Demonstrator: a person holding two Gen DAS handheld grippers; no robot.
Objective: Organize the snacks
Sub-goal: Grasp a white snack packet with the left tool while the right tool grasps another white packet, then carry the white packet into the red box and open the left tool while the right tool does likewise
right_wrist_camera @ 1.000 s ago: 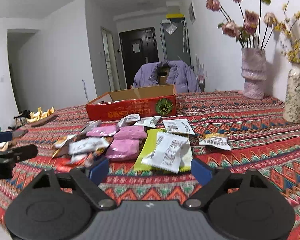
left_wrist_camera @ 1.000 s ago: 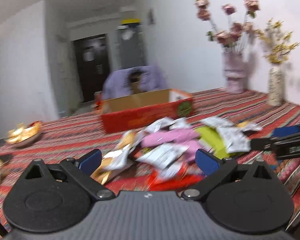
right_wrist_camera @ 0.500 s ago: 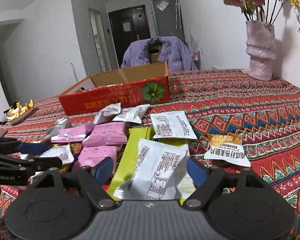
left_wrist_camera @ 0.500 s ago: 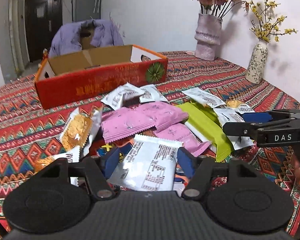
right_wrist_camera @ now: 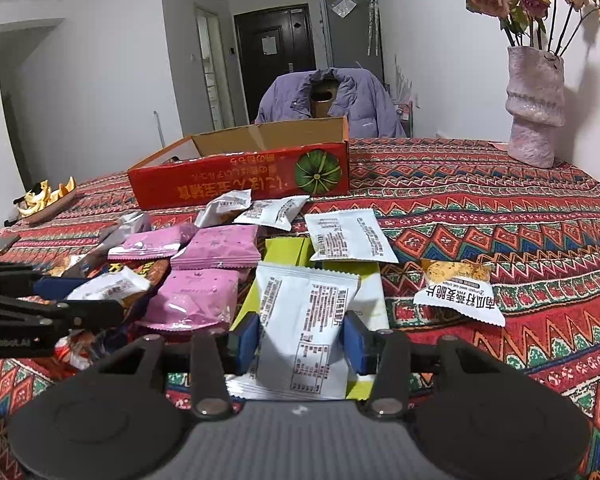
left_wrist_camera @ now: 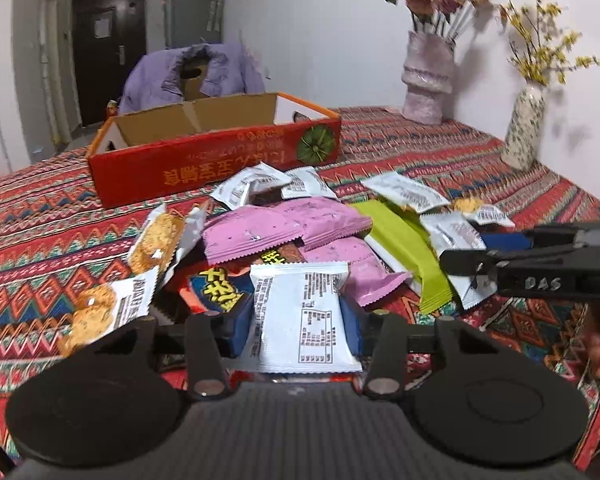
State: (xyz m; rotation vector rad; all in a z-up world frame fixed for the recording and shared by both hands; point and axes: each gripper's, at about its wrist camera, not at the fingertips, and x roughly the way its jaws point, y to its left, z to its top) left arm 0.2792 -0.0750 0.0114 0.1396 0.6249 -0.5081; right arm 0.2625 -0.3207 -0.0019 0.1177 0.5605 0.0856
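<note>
Several snack packets lie heaped on the patterned tablecloth [right_wrist_camera: 480, 200] before an open red cardboard box [left_wrist_camera: 220, 168] [right_wrist_camera: 240, 184]. My left gripper [left_wrist_camera: 296, 328] is closing, its blue pads touching both sides of a white packet [left_wrist_camera: 300, 292] that lies on the heap. My right gripper [right_wrist_camera: 300, 336] is closing too, and its pads pinch another white packet [right_wrist_camera: 304, 304] resting on a green packet [right_wrist_camera: 284, 248]. Pink packets [left_wrist_camera: 252, 232] [right_wrist_camera: 220, 246] sit in the middle of the pile. Each gripper shows side-on in the other's view: right gripper [left_wrist_camera: 500, 256], left gripper [right_wrist_camera: 60, 300].
Two vases with flowers [left_wrist_camera: 428, 80] [left_wrist_camera: 524, 128] stand at the back right by the wall. A purple jacket [right_wrist_camera: 332, 100] hangs on a chair behind the box. A dish of peels [right_wrist_camera: 46, 200] sits at the far left edge. A cracker packet [right_wrist_camera: 456, 288] lies apart, right of the pile.
Both grippers moved forward and down onto the pile, and their jaws narrowed from wide open until each has a white packet between its pads.
</note>
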